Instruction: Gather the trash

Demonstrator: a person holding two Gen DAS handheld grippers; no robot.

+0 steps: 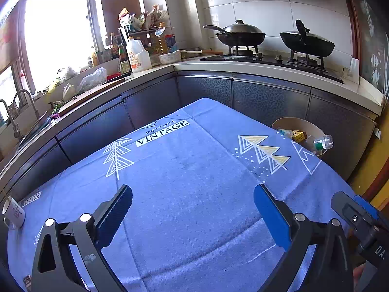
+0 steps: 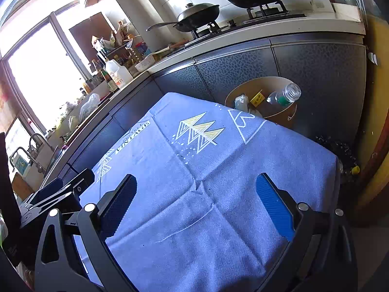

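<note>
On the far left edge of the blue tablecloth [image 1: 194, 194] a white mug [image 1: 13, 213] stands alone, and it looks like tableware, not trash. Next to it, moving right, the left gripper [image 1: 193, 209] hangs above the cloth with its jaws spread wide and nothing between them. Beside it the right gripper [image 2: 196, 199] is in the same condition, wide apart and empty, above the middle fold of the cloth. Further right, behind the far corner of the table, the brown trash bin [image 2: 279, 114] stands on the floor against the dark cabinet [image 2: 316, 73]. Inside it I can see a plastic bottle [image 2: 284, 95] with a green label leaning on the rim, a small yellow packet [image 2: 257, 97] and a crumpled clear wrapper [image 2: 242, 102]. I judge the collecting is almost finished, because no loose trash shows on the cloth. To do this step well, I would look over the table edges and the floor at the far right, where a small yellow object [image 2: 355, 169] lies near dark debris; what it is I cannot tell.
</note>
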